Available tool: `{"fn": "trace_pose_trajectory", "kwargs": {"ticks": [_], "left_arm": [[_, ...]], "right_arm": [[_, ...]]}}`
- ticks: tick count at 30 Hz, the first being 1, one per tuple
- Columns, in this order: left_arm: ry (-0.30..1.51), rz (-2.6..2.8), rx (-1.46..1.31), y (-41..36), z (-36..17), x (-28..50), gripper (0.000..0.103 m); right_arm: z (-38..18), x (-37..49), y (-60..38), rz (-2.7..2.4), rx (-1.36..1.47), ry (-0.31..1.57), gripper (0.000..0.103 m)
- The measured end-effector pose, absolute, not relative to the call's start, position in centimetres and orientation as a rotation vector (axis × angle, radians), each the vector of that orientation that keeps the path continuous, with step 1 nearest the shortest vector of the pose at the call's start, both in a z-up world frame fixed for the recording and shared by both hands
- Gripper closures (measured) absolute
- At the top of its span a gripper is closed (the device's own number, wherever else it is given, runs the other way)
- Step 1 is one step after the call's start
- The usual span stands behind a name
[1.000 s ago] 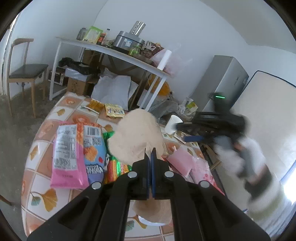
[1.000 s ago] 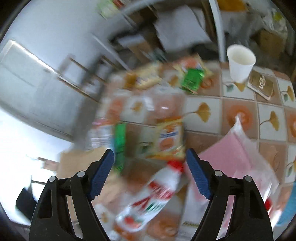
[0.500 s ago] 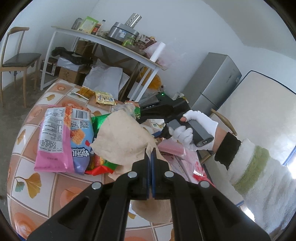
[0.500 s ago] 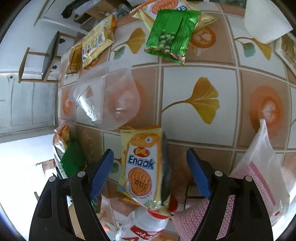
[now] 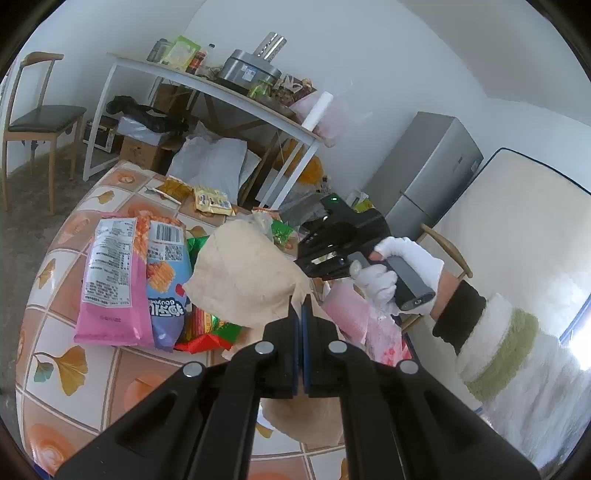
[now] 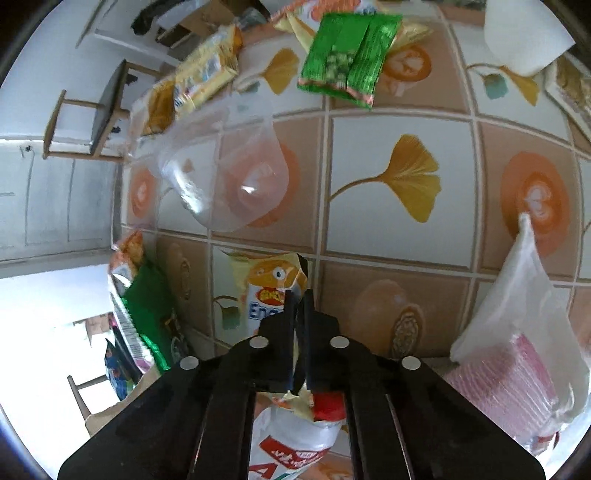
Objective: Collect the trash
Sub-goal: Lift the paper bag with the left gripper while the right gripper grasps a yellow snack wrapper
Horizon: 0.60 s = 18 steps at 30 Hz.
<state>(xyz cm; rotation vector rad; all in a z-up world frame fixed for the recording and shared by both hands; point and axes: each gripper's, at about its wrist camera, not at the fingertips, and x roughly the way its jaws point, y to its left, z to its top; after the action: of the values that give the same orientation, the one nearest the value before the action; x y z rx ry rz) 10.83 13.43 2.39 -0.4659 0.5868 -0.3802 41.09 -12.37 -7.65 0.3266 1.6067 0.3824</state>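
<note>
My left gripper (image 5: pixel 299 308) is shut on the rim of a tan paper bag (image 5: pixel 243 277), held open above the tiled table (image 5: pixel 66 332). In the left wrist view the right gripper (image 5: pixel 321 254), in a white-gloved hand, hangs just past the bag. My right gripper (image 6: pixel 297 295) points steeply down and is shut on a yellow Enaak snack wrapper (image 6: pixel 266 284), whose crumpled edge is pinched between the pads. Just below it lies a white bottle with a red cap (image 6: pixel 295 435).
Around the table lie a pink snack bag (image 5: pixel 107 277), a blue snack bag (image 5: pixel 162 280), a green packet (image 6: pixel 347 55), a clear plastic cup (image 6: pixel 236 181), a white paper cup (image 6: pixel 524 33) and a pink pack in a plastic bag (image 6: pixel 517 354). A chair (image 5: pixel 40 118) and a cluttered white desk (image 5: pixel 221 92) stand beyond.
The right gripper came down over the Enaak wrapper and closed on it. The left gripper kept its hold on the paper bag, almost still.
</note>
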Motion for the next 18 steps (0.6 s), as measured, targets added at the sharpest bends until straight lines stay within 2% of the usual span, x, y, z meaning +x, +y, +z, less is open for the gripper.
{"fn": "trace_pose_trajectory", "kwargs": {"ticks": [18], "left_arm": [[0.526,-0.347,-0.482,14.8,4.1,9.0,0.102]], "right_arm": [[2.6,37.2,-15.0,0.53,0.49,1.312,0.103]]}}
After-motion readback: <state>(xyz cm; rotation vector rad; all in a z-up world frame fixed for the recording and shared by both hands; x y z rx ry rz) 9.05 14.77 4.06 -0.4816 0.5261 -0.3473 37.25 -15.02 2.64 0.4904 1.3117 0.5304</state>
